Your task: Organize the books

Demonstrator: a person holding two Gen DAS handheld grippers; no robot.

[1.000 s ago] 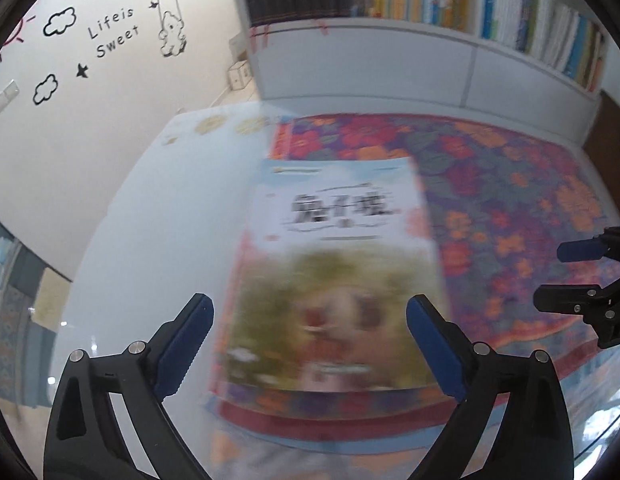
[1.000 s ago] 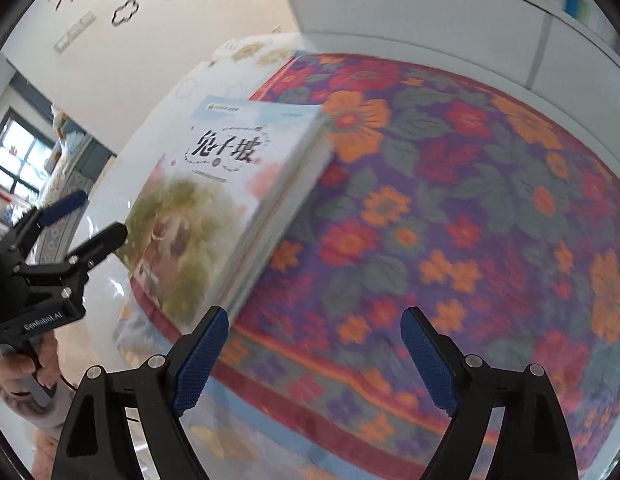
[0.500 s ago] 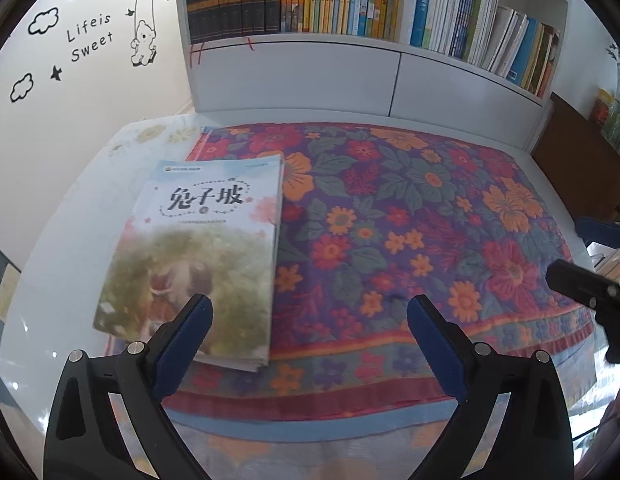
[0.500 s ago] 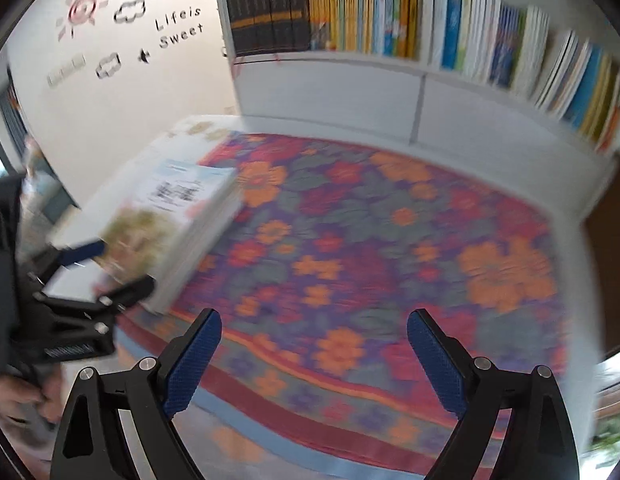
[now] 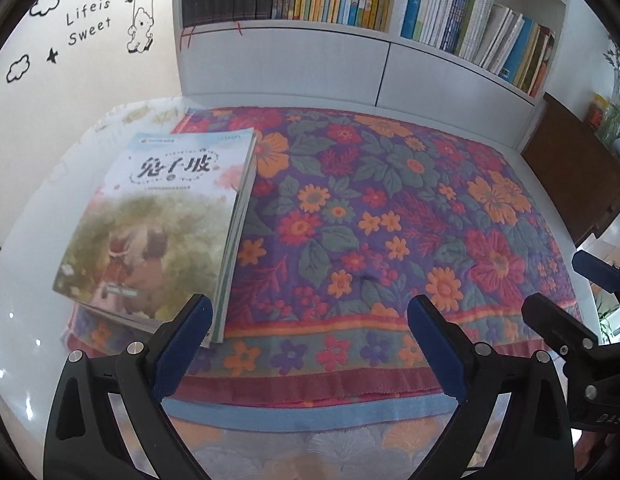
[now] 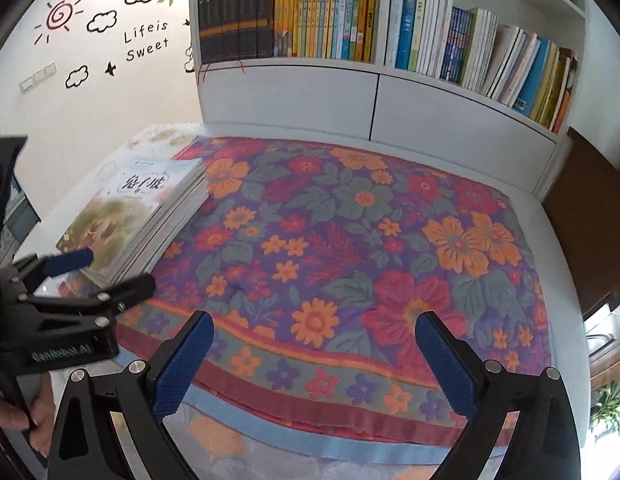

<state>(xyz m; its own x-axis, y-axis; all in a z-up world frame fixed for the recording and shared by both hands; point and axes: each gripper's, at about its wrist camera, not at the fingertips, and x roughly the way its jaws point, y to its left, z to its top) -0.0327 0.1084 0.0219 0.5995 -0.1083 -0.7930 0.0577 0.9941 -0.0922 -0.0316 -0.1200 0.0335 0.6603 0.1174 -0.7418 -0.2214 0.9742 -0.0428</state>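
Note:
A stack of several books lies flat on the left end of a flowered blanket; its top cover is pale with green artwork. My left gripper is open with nothing between its fingers. Its left fingertip overlaps the stack's near right corner in this view. My right gripper hovers over the blanket's front edge. Its jaws are opening and hold nothing. The stack sits to its far left, beyond the left gripper. The right gripper shows at the right edge of the left wrist view.
A white bookshelf full of upright books runs along the back, above closed white cabinet fronts. A brown wooden cabinet stands at the right. A person's hand holds the left gripper's handle.
Both grippers have drawn back from the stack. The book slid left in the left wrist view. The right wrist view swung right and up to take in the bookshelf, and its jaws widened.

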